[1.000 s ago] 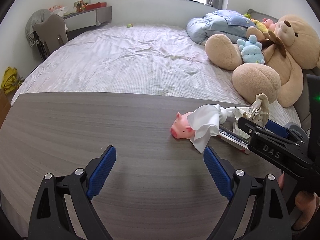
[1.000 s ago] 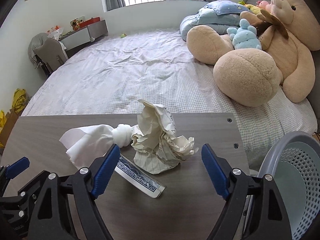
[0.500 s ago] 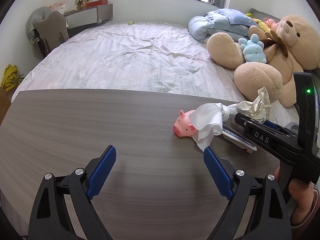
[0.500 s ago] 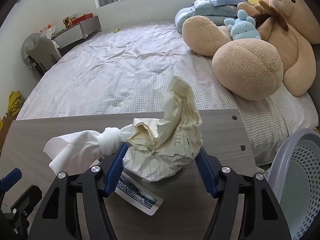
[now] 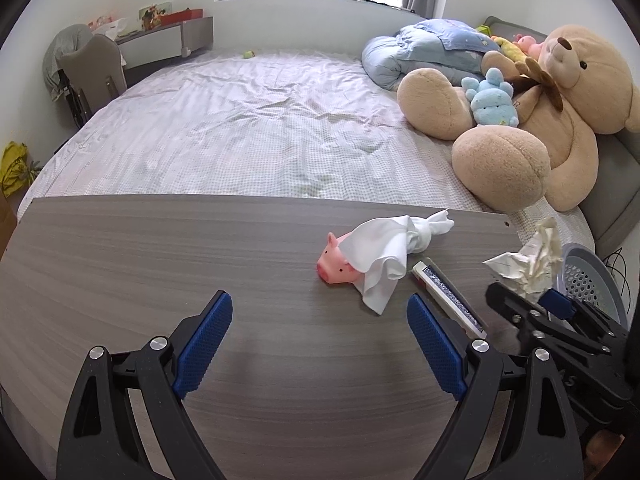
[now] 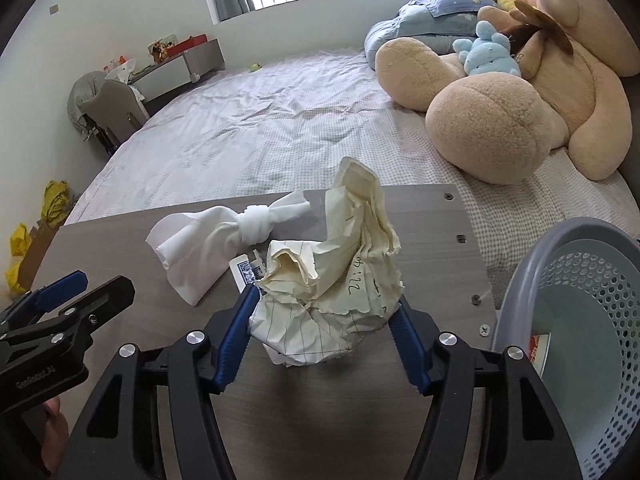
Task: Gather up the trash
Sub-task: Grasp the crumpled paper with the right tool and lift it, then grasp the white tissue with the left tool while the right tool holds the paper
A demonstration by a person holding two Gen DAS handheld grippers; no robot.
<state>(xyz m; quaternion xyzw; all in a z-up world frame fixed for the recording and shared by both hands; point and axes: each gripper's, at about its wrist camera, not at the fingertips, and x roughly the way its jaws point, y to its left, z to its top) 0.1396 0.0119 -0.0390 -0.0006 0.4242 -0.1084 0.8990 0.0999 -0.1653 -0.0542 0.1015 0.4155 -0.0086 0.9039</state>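
My right gripper (image 6: 322, 328) is shut on a crumpled ball of lined paper (image 6: 332, 276) and holds it just above the wooden table (image 6: 360, 420), left of a grey perforated bin (image 6: 580, 320). In the left wrist view the paper (image 5: 528, 264) shows at the right, in front of the bin (image 5: 592, 280). A knotted white tissue (image 5: 384, 248) lies on the table, draped over a pink toy pig (image 5: 334, 266). My left gripper (image 5: 320, 344) is open and empty above the table, short of the pig.
A blue-patterned card box (image 5: 448, 294) lies on the table to the right of the tissue. A bed (image 5: 248, 128) with a big teddy bear (image 5: 552, 108) and pillows lies beyond the table's far edge. Something red lies inside the bin (image 6: 538, 350).
My right gripper has closed on the crumpled paper, lifted it off the table and carried it right toward the bin. My left gripper has stayed open and nearly still.
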